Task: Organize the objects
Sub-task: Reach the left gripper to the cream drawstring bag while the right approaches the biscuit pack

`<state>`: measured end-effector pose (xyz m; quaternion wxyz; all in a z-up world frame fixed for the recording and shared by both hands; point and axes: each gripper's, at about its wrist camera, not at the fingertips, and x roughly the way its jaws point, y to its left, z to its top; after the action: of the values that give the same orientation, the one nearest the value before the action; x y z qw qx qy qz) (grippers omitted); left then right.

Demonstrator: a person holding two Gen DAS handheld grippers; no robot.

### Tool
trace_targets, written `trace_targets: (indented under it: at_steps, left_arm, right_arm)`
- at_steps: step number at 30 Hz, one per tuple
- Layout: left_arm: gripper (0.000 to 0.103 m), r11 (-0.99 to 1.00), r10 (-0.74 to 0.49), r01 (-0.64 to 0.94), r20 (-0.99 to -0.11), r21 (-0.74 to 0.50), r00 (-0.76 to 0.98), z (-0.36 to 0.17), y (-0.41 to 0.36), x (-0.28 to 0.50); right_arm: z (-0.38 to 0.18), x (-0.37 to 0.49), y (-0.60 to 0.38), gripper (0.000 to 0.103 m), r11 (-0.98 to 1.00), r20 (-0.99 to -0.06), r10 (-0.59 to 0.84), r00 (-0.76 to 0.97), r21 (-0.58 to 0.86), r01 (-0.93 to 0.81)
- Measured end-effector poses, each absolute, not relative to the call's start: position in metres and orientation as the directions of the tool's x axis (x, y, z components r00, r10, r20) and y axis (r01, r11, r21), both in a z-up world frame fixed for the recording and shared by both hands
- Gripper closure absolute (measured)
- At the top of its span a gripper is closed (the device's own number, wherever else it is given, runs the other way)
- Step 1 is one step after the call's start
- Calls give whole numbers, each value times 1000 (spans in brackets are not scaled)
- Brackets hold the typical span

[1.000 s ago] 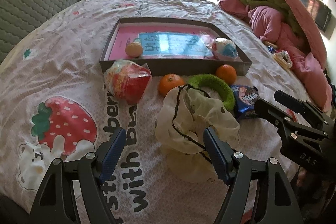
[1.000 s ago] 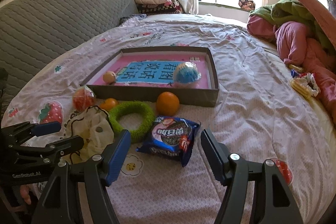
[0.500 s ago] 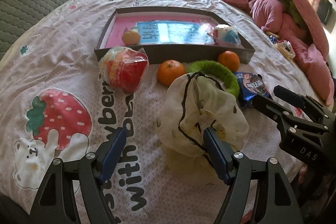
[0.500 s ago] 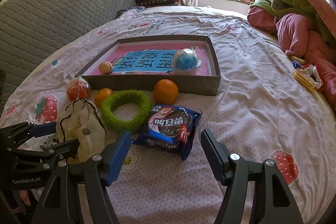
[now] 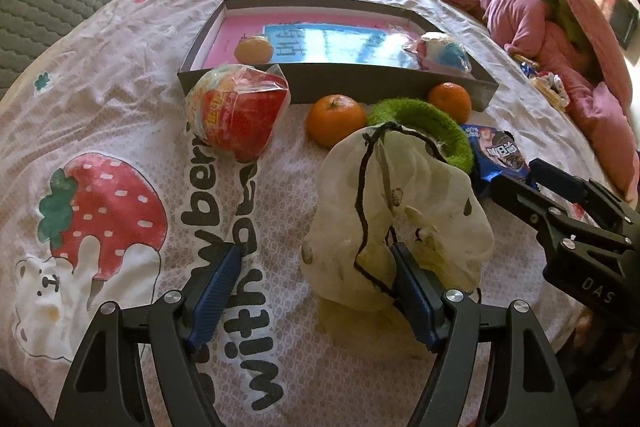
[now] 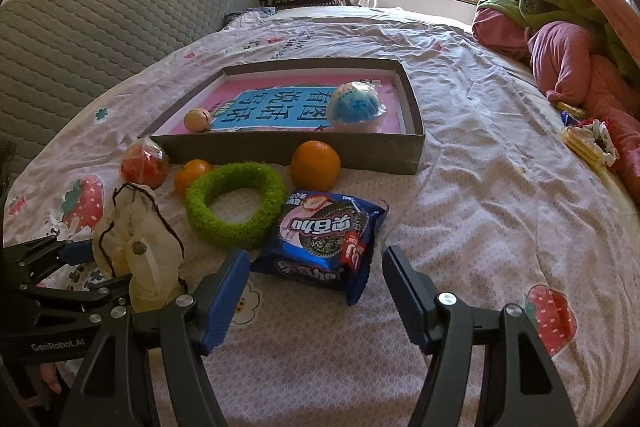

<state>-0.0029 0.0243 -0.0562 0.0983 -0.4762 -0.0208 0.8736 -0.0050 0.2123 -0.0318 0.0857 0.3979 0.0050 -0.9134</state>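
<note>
My left gripper [image 5: 314, 291] is open low over the bedsheet. A cream drawstring bag [image 5: 400, 219] stands just ahead, its lower edge at the right finger and mostly outside the jaws. Open too, my right gripper [image 6: 316, 291] has a blue cookie packet [image 6: 324, 239] lying just beyond its fingertips. Behind lie a green fuzzy ring [image 6: 236, 203], two oranges [image 6: 316, 165] [image 6: 191, 175] and a red wrapped snack [image 5: 236, 111]. A grey box [image 6: 288, 147] holds a small yellow ball [image 6: 197, 119] and a blue-white wrapped ball [image 6: 354, 103].
All of this lies on a bed with a strawberry-print sheet [image 5: 108, 211]. A grey quilted headboard [image 6: 100, 23] rises at the left. Pink and green bedding [image 6: 568, 39] is heaped at the right, with small wrappers [image 6: 588, 143] beside it.
Both views have crept slightly closer to the objects, and the bag looks a little larger by my left gripper. Neither gripper has taken hold of or let go of anything.
</note>
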Motion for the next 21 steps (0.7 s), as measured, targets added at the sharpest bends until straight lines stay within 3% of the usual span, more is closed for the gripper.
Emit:
trace_targets:
  at_steps: [21]
  left_arm:
    - [26,-971,232,-181,-810,-158,-539,-61,25,-5]
  right_arm:
    - [-46,-19,200,33,-986,-742,-119,-659,13,163]
